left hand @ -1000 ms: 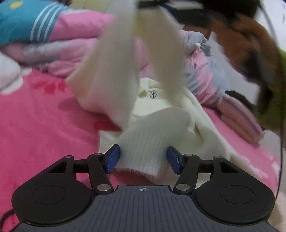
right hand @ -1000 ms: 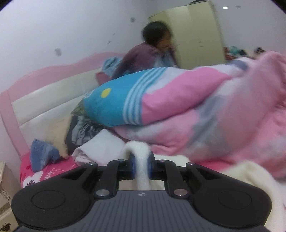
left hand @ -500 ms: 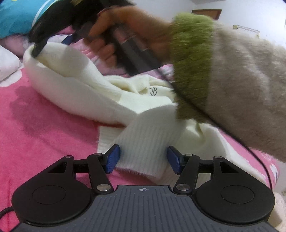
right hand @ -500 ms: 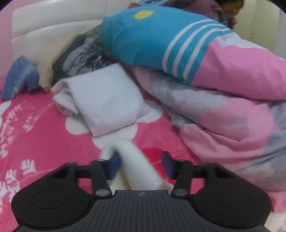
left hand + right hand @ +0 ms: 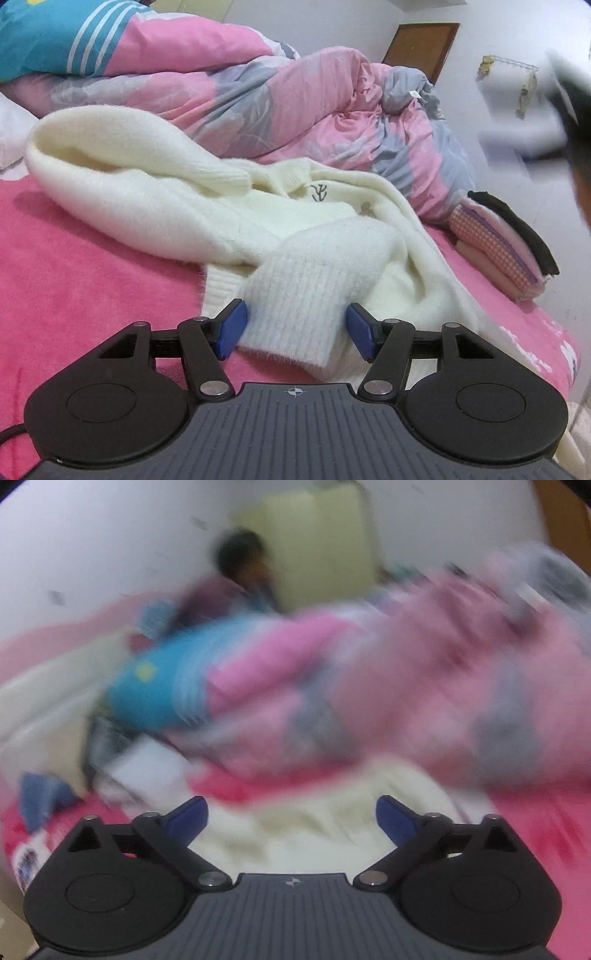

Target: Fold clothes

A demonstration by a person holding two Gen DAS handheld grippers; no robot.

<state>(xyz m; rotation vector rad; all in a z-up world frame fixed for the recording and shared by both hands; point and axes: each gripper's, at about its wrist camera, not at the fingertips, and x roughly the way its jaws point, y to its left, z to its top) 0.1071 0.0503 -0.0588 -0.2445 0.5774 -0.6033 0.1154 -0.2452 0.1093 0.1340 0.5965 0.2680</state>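
Pink fleecy bedsheet (image 5: 85,280) bears fuzzy, ribbed cream sweater (image 5: 155,192).

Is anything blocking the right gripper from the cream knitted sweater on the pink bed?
Nothing visible does. The right gripper, jaws just opened wide and holding nothing, points over the cream knitted sweater with only open space between, though the frame is blurred.

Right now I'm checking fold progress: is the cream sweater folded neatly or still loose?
Still loose. The sweater lies rumpled on the pink bedsheet, one sleeve looped across it, its ribbed hem bunched.
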